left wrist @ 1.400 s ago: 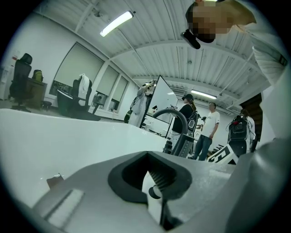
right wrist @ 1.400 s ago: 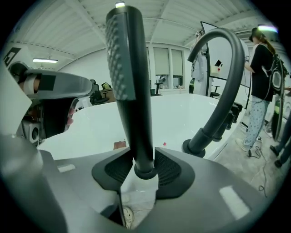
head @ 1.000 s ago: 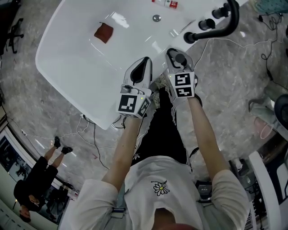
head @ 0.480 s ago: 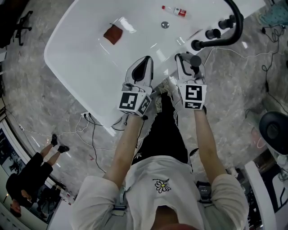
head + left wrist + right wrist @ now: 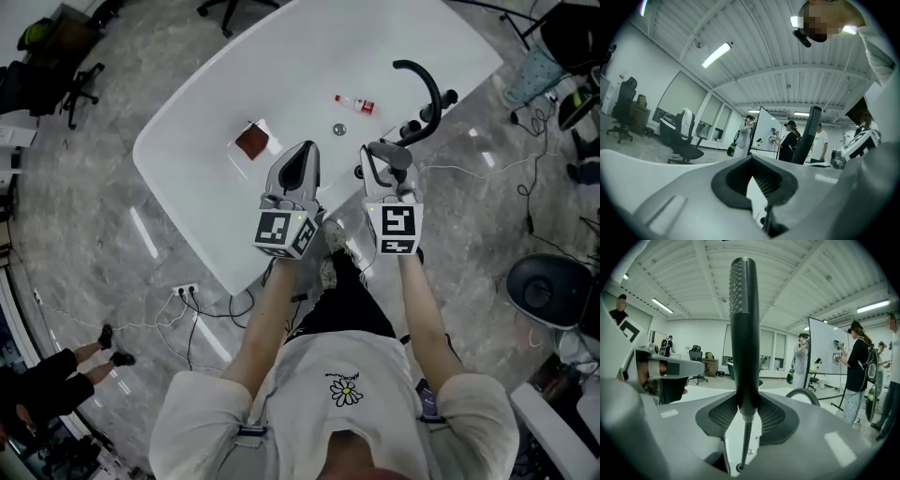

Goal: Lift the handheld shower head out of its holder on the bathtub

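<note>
A black stick-shaped shower head (image 5: 744, 333) stands upright between the jaws of my right gripper (image 5: 745, 408), which is shut on its lower part. Its thin metal hose (image 5: 746, 441) runs down to a hole in the white bathtub (image 5: 216, 122). In the head view the right gripper (image 5: 380, 161) hovers over the tub's near rim with the shower head (image 5: 401, 156) in it. My left gripper (image 5: 300, 159) hangs beside it, jaws shut and empty (image 5: 754, 177). The black curved spout (image 5: 427, 89) and its knobs stand further right.
Inside the tub lie a reddish-brown cloth (image 5: 251, 141), a small bottle (image 5: 354, 103) and the drain (image 5: 340, 129). Cables and a power strip (image 5: 186, 291) lie on the marble floor. Office chairs (image 5: 682, 136) and people at a whiteboard (image 5: 825, 357) stand around.
Both grippers have risen well above the tub. The right one has carried the shower head up and away from the spout's base. The left one stayed shut beside it.
</note>
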### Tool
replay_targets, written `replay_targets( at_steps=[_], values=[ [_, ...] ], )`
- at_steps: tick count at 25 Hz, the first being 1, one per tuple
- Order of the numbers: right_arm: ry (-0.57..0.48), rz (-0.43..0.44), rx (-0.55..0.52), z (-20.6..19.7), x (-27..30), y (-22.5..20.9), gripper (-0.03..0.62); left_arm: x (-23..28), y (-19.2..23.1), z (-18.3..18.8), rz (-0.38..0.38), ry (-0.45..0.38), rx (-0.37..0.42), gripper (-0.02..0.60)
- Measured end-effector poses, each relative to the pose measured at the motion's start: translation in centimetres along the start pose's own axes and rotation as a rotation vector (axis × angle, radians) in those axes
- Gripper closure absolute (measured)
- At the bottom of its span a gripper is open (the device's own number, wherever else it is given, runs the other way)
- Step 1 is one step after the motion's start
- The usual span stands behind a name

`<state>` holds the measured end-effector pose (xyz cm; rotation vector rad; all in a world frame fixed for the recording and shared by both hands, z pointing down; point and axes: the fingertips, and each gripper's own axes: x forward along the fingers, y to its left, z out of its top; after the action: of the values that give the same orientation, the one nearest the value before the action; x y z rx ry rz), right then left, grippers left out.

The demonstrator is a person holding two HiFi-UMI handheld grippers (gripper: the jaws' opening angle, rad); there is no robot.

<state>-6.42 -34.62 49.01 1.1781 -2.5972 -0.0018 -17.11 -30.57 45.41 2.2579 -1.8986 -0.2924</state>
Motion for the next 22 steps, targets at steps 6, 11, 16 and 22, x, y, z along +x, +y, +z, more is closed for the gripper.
replay_targets(
  at_steps=[6, 11, 16, 22],
  values=[
    [-0.149, -0.018, -0.047, 9.3, -4.6, 0.4, 0.441, -0.9, -3.6, 8.3, -0.052, -0.114, 0.078, 0.581],
    [-0.236, -0.060, -0.032, 14.7, -9.5, 1.0, 0.441, -3.1, -6.8, 13.3, -0.068, -0.177, 0.102, 0.581],
    [-0.306, -0.102, -0.009, 18.7, -13.9, 0.8, 0.441, -4.2, -10.4, 16.4, -0.075, -0.190, 0.124, 0.581],
    [-0.370, -0.115, 0.056, 21.1, -18.0, -0.3, 0.442, -5.8, -12.9, 19.4, -0.087, -0.181, 0.182, 0.581]
  ],
)
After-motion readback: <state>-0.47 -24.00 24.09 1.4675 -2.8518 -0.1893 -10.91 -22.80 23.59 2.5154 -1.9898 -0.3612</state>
